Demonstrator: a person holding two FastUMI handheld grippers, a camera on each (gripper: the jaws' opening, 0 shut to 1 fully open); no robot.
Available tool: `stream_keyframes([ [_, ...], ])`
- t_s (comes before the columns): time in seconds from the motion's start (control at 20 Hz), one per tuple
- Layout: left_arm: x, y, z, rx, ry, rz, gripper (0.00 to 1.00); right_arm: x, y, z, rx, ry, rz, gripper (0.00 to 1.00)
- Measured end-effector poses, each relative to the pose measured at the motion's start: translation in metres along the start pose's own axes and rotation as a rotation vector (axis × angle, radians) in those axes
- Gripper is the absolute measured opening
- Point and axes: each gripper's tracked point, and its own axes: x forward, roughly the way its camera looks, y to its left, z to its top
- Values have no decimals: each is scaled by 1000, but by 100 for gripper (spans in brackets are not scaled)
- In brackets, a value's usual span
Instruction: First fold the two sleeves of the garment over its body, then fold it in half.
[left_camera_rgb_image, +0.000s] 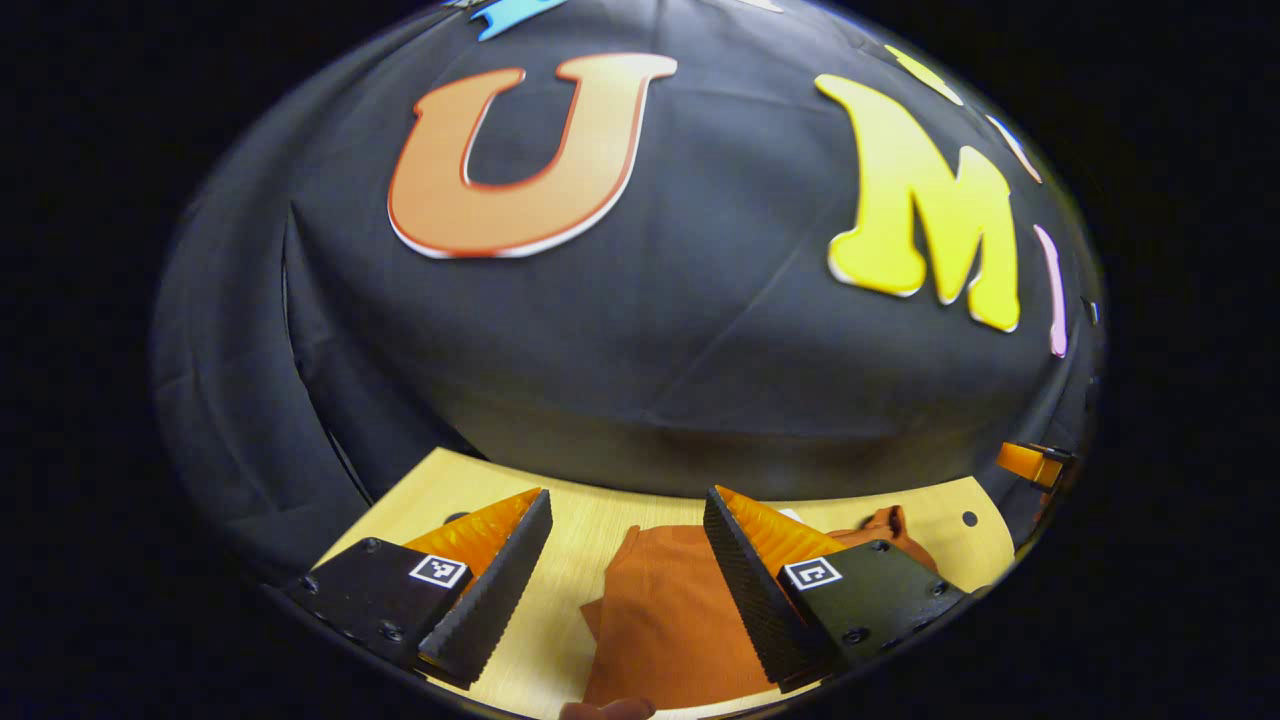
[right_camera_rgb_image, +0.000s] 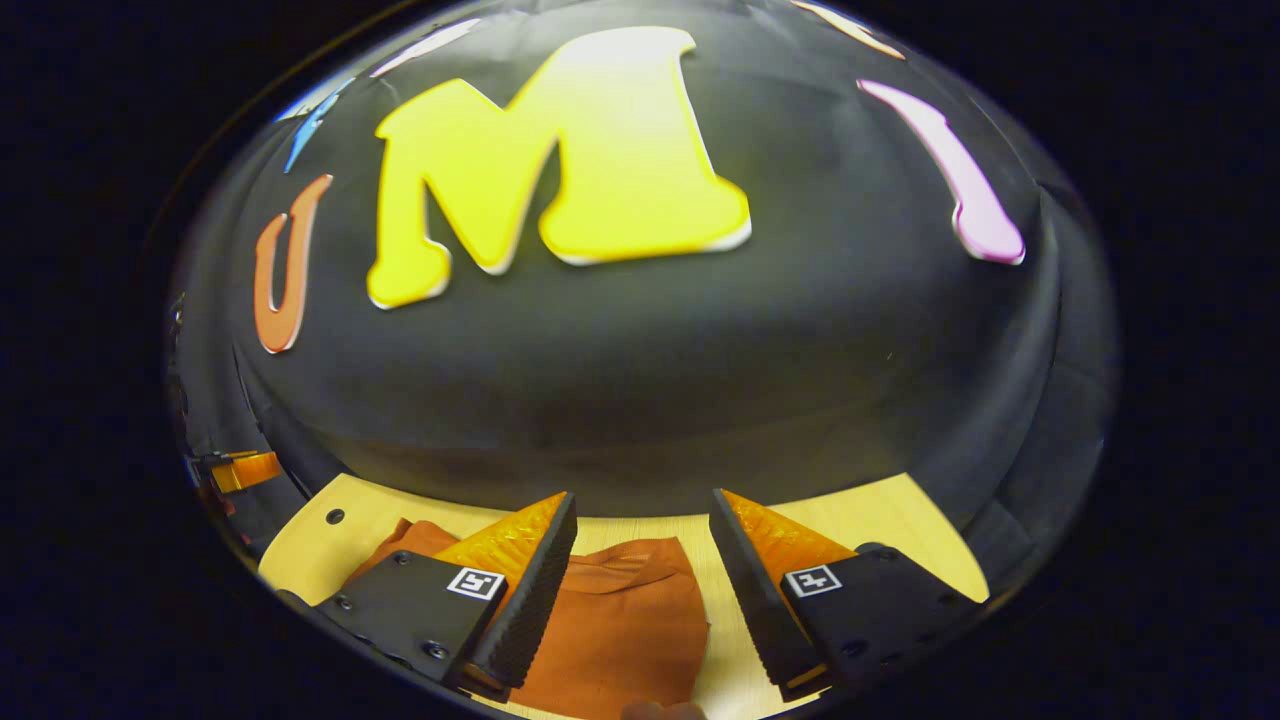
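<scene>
Above the garment (left_camera_rgb_image: 670, 620), both grippers hang open.

No readable text, brand or nr. on anything here. Only signs: small square black-and-white coded marker tags, one on each finger mount of the left gripper (left_camera_rgb_image: 626, 505) and one on each of the right gripper (right_camera_rgb_image: 642, 505). They're patterns, not letters.

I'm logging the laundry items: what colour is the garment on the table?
Rust orange, plain with no pattern: the garment shows best in the right gripper view, lying on the light wooden table.
</scene>
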Motion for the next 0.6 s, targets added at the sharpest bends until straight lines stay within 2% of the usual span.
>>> stream_keyframes([
  [0.15,-50,-9,36,-26,-133,-25,99,-85,24,36,-23,-104,6,88],
  [0.3,-101,-14,53,0,-246,-42,98,-176,57,63,-39,-229,26,91],
  [0.4,-138,-23,56,38,-297,-66,98,-236,74,60,-66,-282,28,93],
  [0.5,-161,-29,51,70,-323,-59,98,-290,90,47,-64,-306,31,95],
  [0.55,-170,-33,47,74,-324,-60,87,-312,96,40,-62,-309,32,94],
  [0.6,-186,-34,43,73,-321,-63,98,-333,99,34,-66,-312,23,93],
])
